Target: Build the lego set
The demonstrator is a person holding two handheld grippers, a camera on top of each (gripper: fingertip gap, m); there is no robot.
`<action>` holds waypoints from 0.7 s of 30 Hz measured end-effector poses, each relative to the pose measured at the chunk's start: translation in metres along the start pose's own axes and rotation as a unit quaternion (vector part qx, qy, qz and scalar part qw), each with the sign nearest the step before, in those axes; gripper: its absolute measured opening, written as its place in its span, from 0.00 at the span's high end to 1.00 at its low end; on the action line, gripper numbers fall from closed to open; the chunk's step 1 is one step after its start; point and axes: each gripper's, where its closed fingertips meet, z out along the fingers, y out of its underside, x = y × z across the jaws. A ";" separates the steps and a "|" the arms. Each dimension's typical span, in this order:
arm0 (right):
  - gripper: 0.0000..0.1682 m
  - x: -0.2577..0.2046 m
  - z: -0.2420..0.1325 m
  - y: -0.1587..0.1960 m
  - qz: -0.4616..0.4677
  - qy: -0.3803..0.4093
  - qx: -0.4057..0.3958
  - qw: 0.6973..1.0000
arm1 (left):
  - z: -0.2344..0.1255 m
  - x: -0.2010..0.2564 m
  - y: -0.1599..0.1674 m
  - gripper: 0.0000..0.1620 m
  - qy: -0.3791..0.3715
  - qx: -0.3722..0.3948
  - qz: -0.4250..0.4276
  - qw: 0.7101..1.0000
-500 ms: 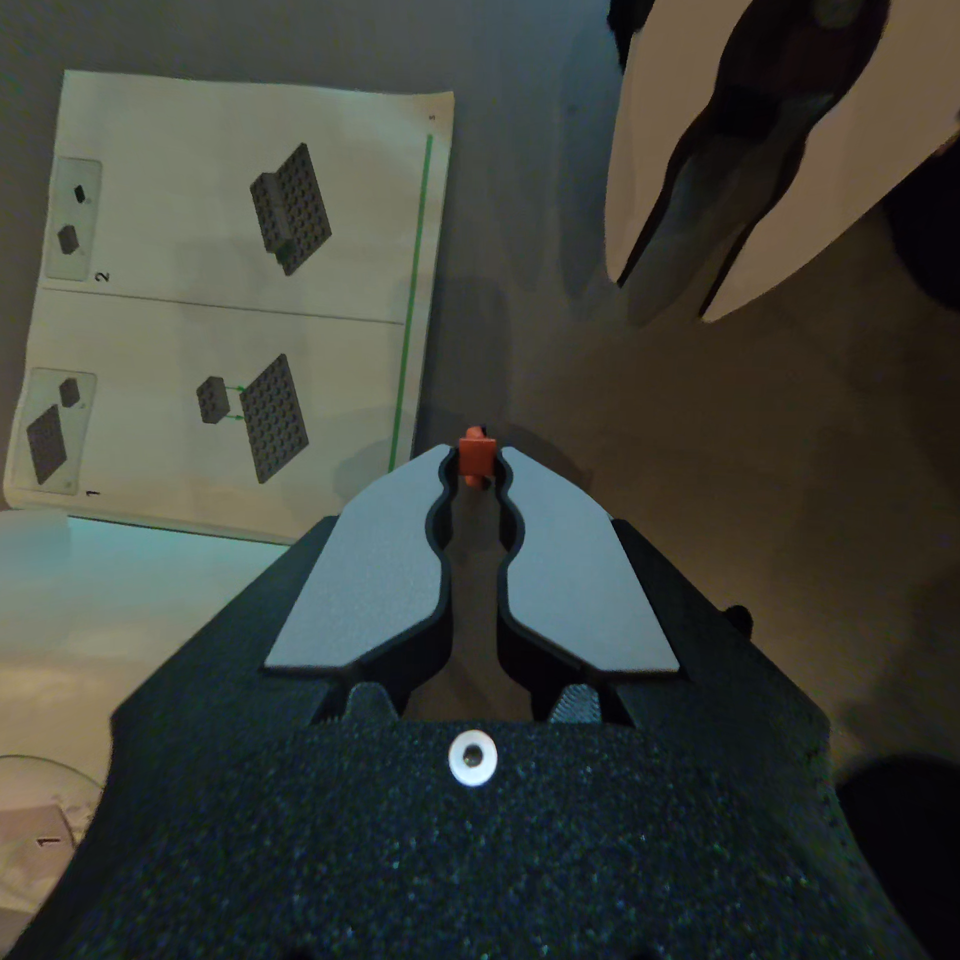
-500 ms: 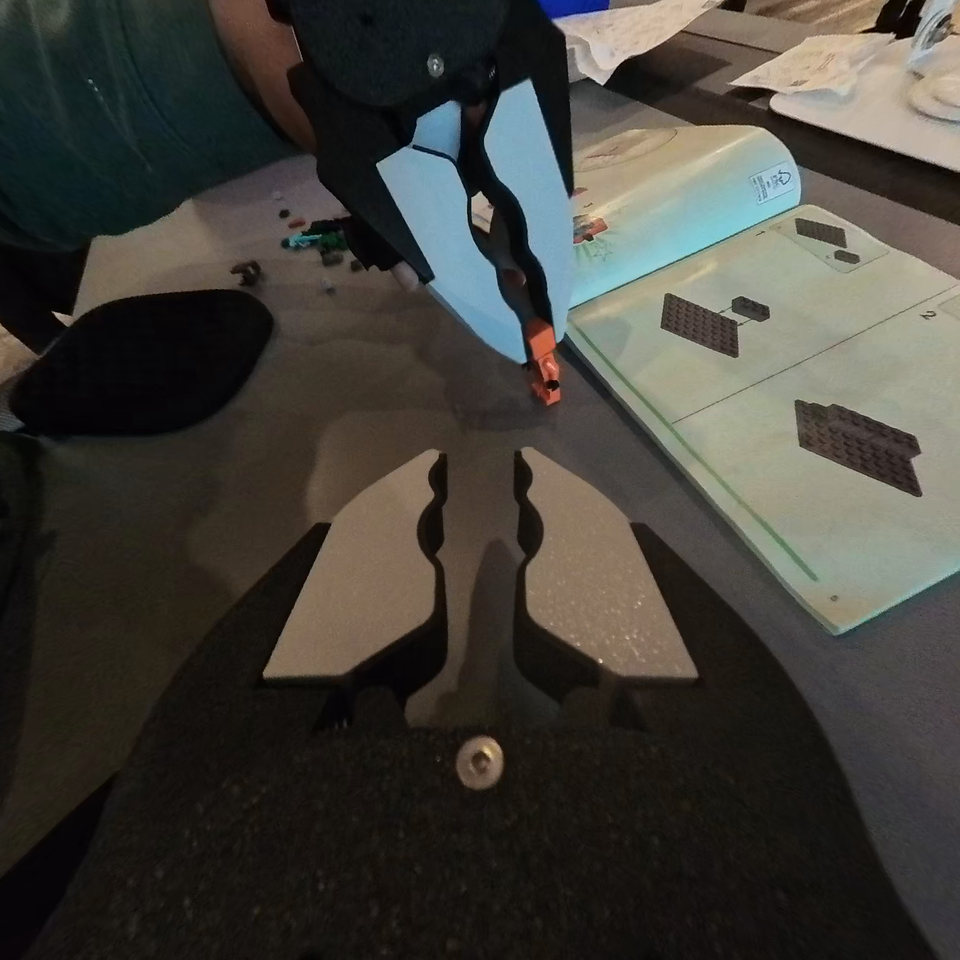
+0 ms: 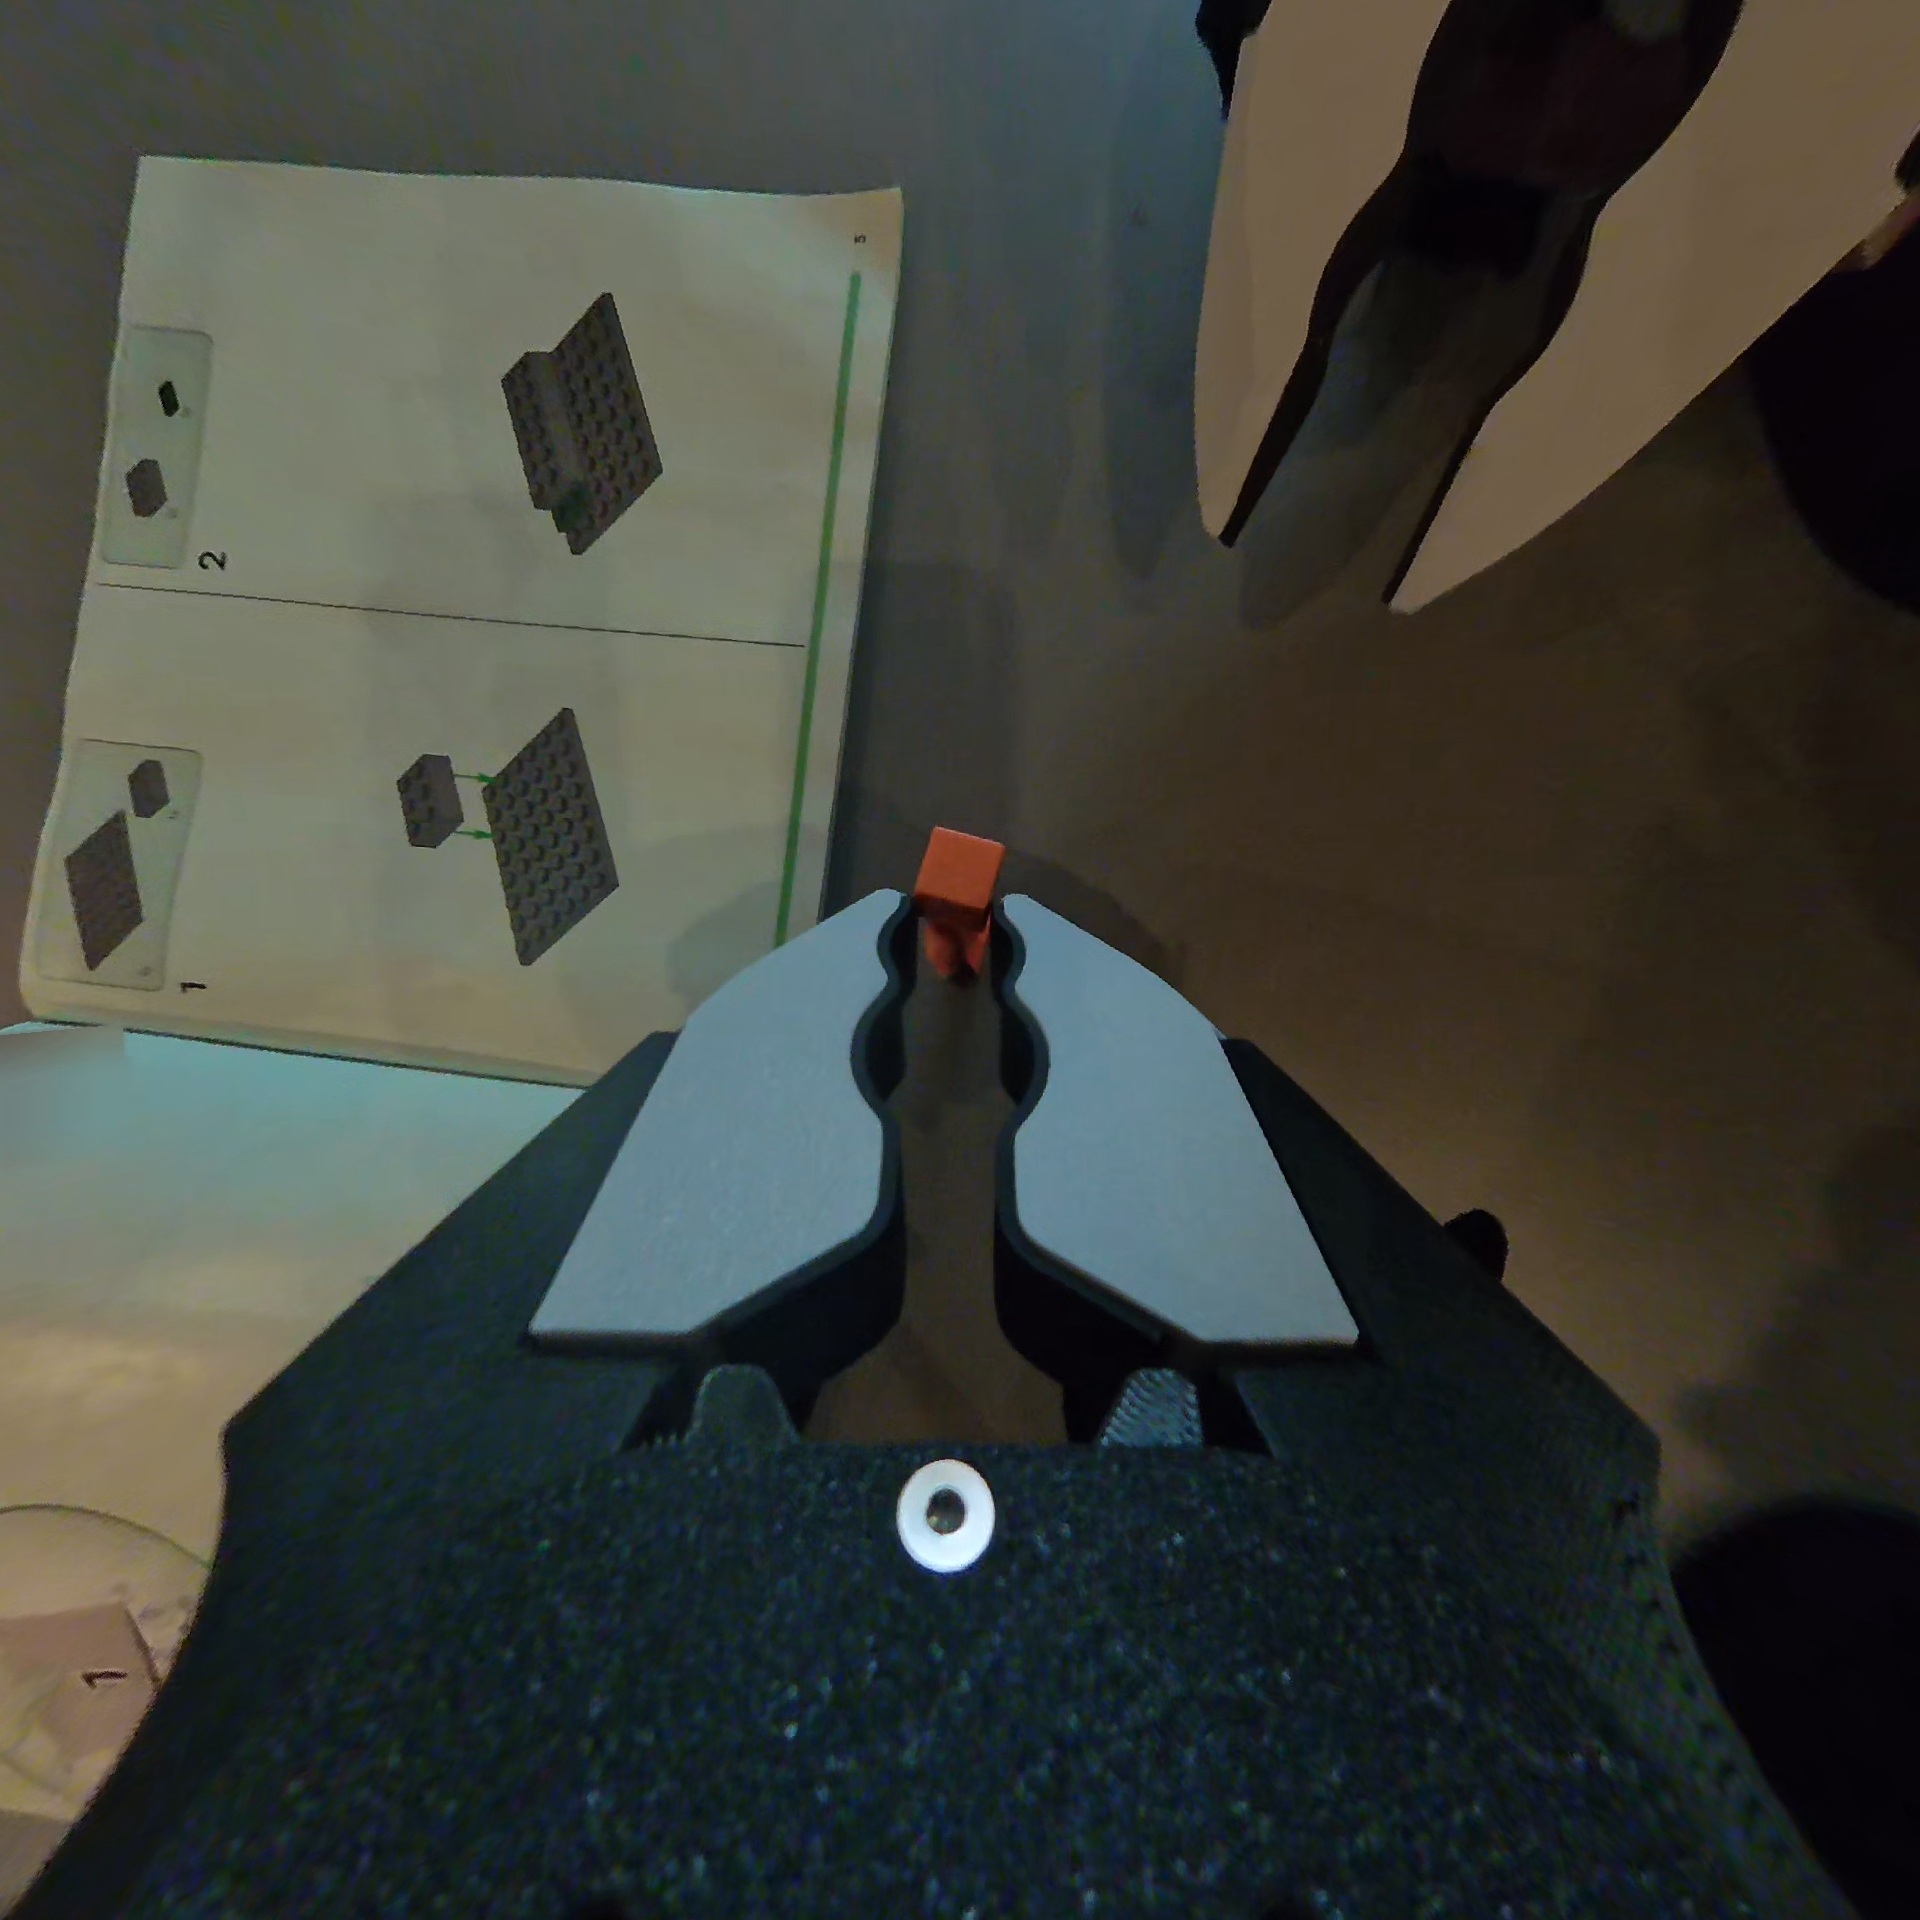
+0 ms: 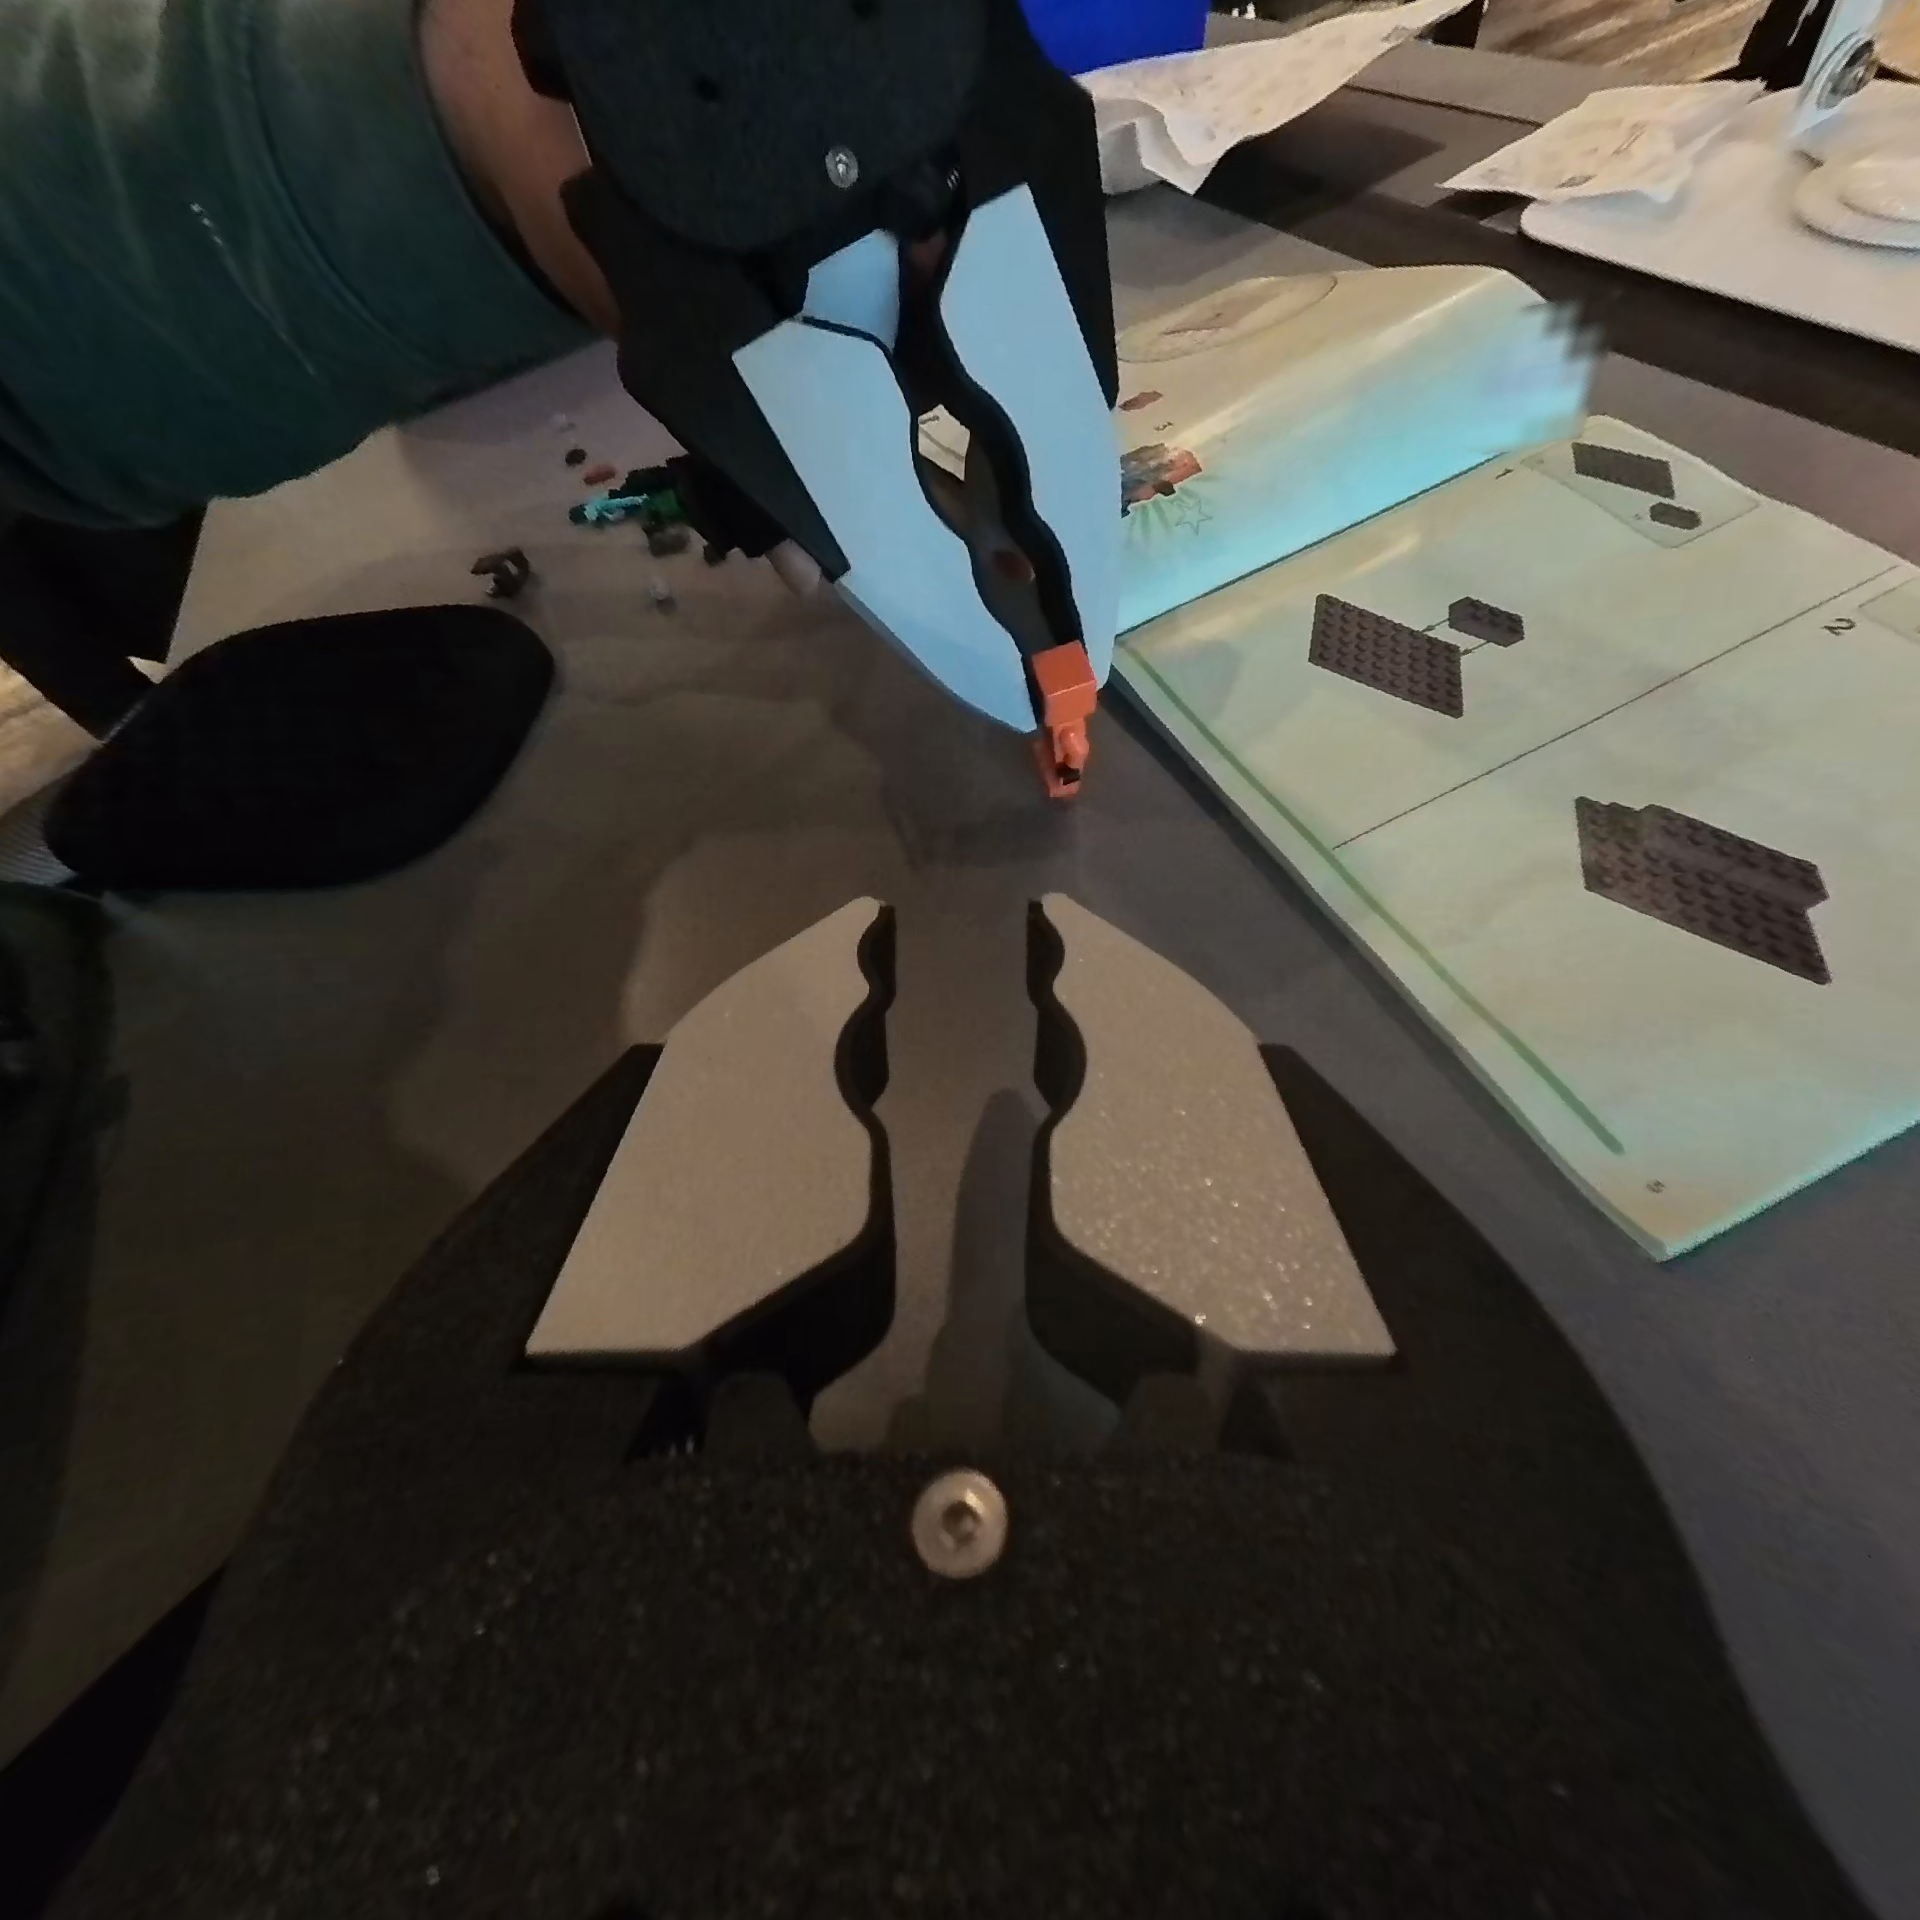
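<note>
Left tool [image 3: 954, 906] pinches a small orange plastic lego piece [image 3: 957, 883] by its tips. Right tool [image 4: 959, 914] released, empty. Thin grip: piece could twist out onto the grey surface [image 4: 727, 769].

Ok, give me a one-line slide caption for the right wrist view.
Left gripper pinches an orange lego piece above the grey table beside the open instruction booklet; right gripper waits open.

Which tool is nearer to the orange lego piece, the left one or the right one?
Left. The left tool is shut on the orange lego piece, pinching it at its tips. The right tool is open and empty, apart from the piece, facing it across bare table.
</note>
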 end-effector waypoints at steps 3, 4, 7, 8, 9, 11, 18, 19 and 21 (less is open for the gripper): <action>0.86 0.000 0.000 0.000 0.000 0.000 0.001 1.000 | -0.001 -0.001 -0.001 0.92 0.000 0.014 -0.009 1.000; 0.86 0.000 -0.001 0.000 0.001 0.000 0.002 1.000 | -0.001 -0.001 -0.001 0.92 -0.001 0.022 -0.014 1.000; 0.86 0.000 -0.001 0.000 0.002 -0.001 0.003 1.000 | 0.000 -0.001 0.002 0.92 0.003 0.037 -0.032 0.999; 0.86 0.000 0.000 0.000 0.003 -0.001 0.002 1.000 | 0.001 -0.002 0.004 0.92 0.005 0.036 -0.038 0.999; 0.86 0.000 0.000 0.000 0.002 -0.001 0.001 1.000 | 0.002 -0.002 0.005 0.92 0.005 0.038 -0.043 0.998; 0.86 0.000 0.001 0.000 0.001 -0.001 0.000 1.000 | 0.001 -0.003 0.006 0.92 0.007 0.045 -0.053 0.998; 0.86 0.000 0.001 0.001 0.002 -0.001 -0.001 1.000 | 0.002 -0.003 0.009 0.92 0.000 0.052 -0.053 0.997; 0.86 0.000 0.001 0.001 0.002 -0.001 -0.002 1.000 | 0.003 -0.003 0.010 0.91 -0.001 0.052 -0.054 0.997; 0.86 0.000 0.002 0.001 0.002 -0.002 -0.002 1.000 | 0.004 -0.003 0.011 0.90 0.001 0.052 -0.057 0.997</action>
